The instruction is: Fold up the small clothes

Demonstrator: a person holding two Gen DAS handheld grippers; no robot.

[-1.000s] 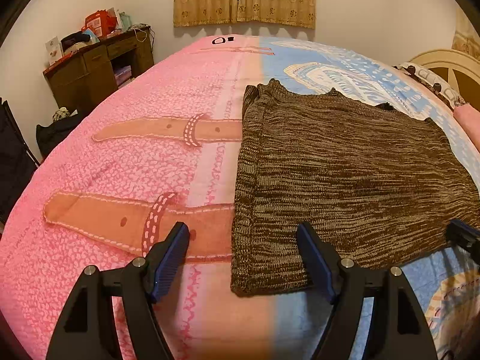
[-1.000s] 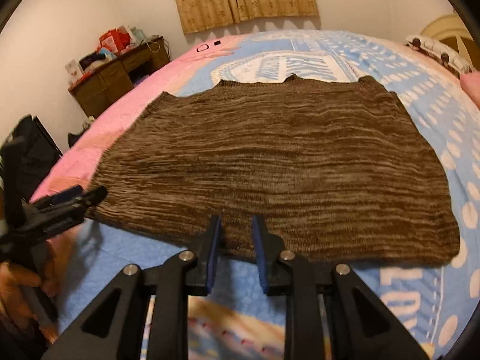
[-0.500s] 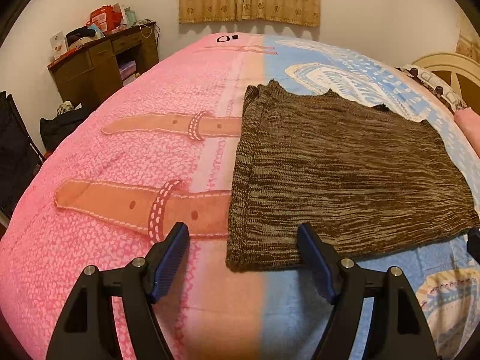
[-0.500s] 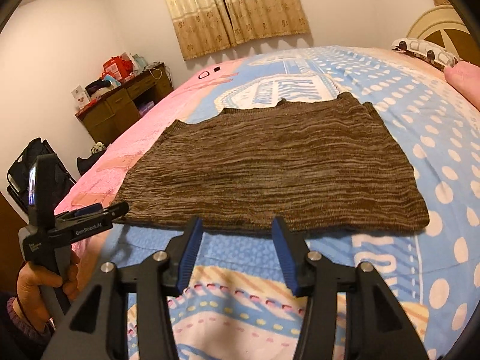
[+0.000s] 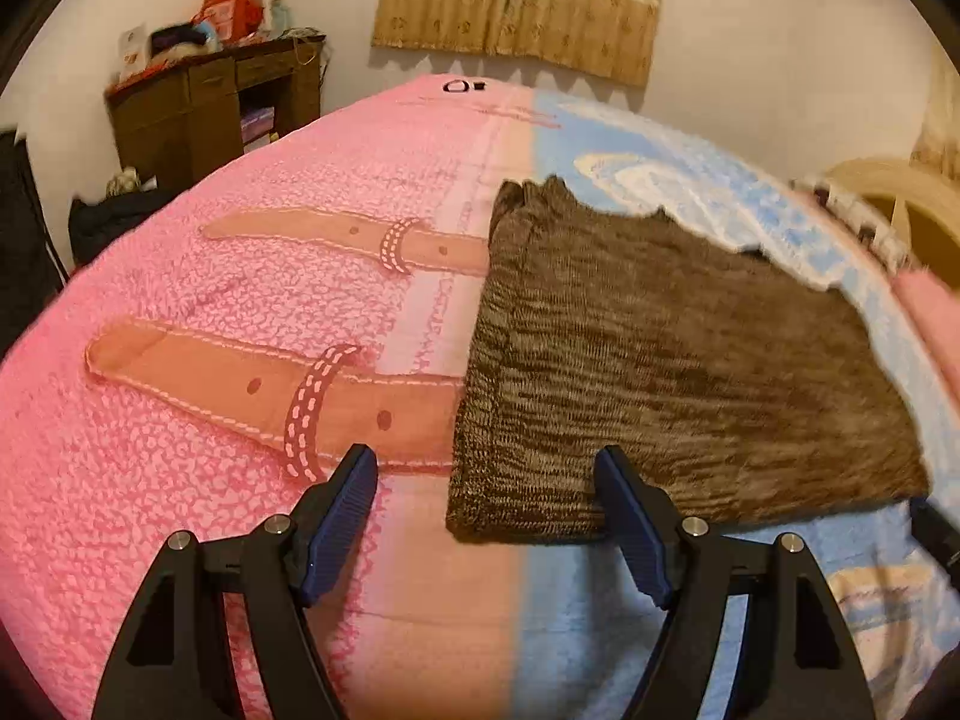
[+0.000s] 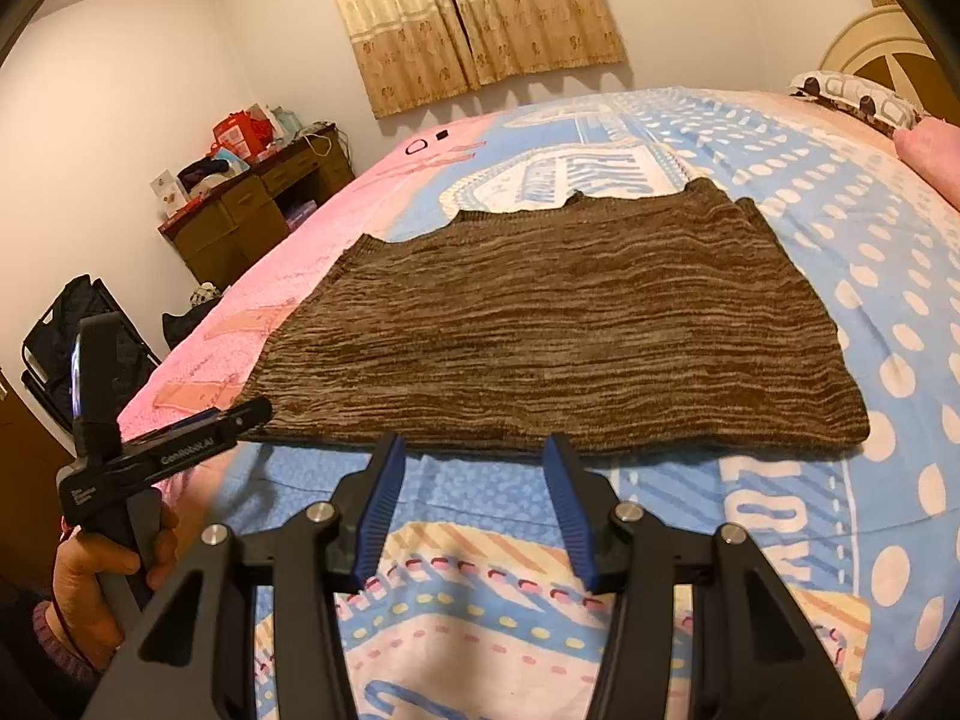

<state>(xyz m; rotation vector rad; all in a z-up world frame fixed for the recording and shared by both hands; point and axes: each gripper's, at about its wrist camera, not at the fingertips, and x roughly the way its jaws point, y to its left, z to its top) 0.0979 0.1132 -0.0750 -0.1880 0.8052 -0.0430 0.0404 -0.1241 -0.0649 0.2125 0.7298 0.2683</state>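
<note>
The brown knitted garment [image 5: 672, 360] lies flat on the pink-and-blue bedspread [image 5: 240, 276], its near left corner between and just ahead of the left claw [image 5: 486, 510], whose fingers are spread wide, while the right claw [image 6: 474, 501], also spread and holding nothing, hovers just short of its near hem.

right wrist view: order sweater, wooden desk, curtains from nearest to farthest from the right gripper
From the right gripper:
1. brown knit sweater, flat on the bed just ahead of the fingertips
2. wooden desk, off to the left past the bed
3. curtains, on the far wall
</note>
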